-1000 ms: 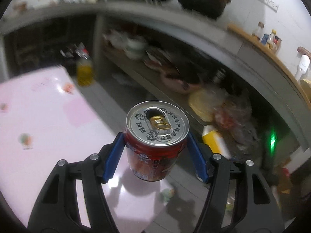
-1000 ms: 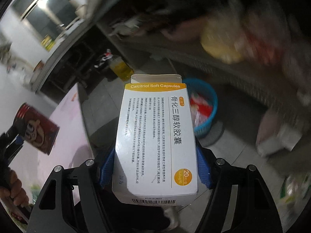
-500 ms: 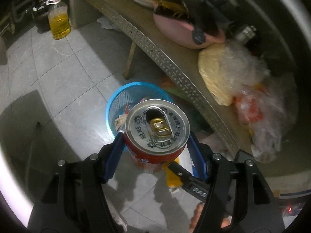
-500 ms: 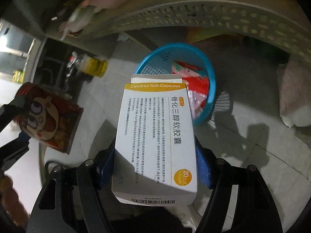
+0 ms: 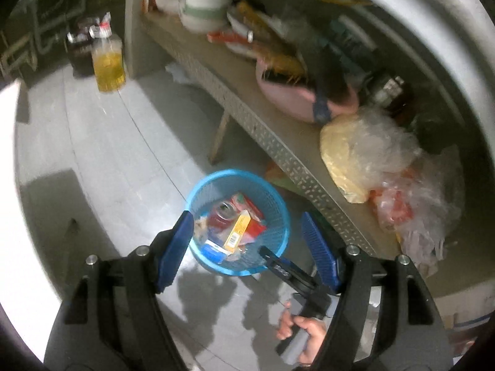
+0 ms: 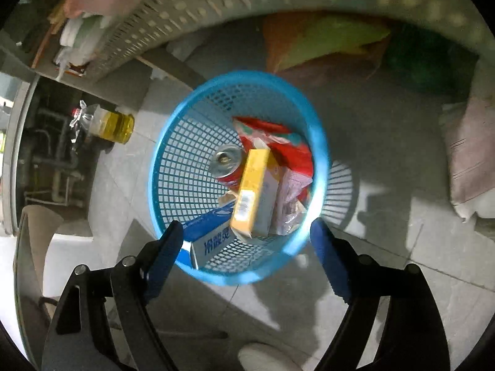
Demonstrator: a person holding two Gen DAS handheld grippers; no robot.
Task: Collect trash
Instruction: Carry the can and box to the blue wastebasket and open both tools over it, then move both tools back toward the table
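A blue mesh basket [image 5: 280,210] [image 6: 182,160] stands on the tiled floor under a shelf. Inside it lie the red can [image 5: 221,213] [image 6: 225,162], the white and yellow capsule box [image 5: 237,232] [image 6: 252,191], a blue and white box [image 6: 213,242] and red wrappers [image 6: 286,151]. My left gripper [image 5: 246,225] hangs above the basket, its jaws opening with nothing between the pads. My right gripper [image 6: 244,233] also hangs over the basket, its jaws opening and empty. In the left wrist view the right gripper's finger [image 5: 284,270] and the hand [image 5: 304,332] holding it show at the lower right.
A perforated metal shelf [image 5: 278,142] [image 6: 216,9] runs just behind the basket, loaded with plastic bags [image 5: 380,160], a pink basin [image 5: 297,99] and bowls. A bottle of yellow oil [image 5: 108,61] [image 6: 111,125] stands on the floor farther off. A pink sack [image 6: 473,154] lies to the right.
Both grippers have let go: the can and the capsule box have dropped into the blue basket. Both hands came lower and closer over the basket.
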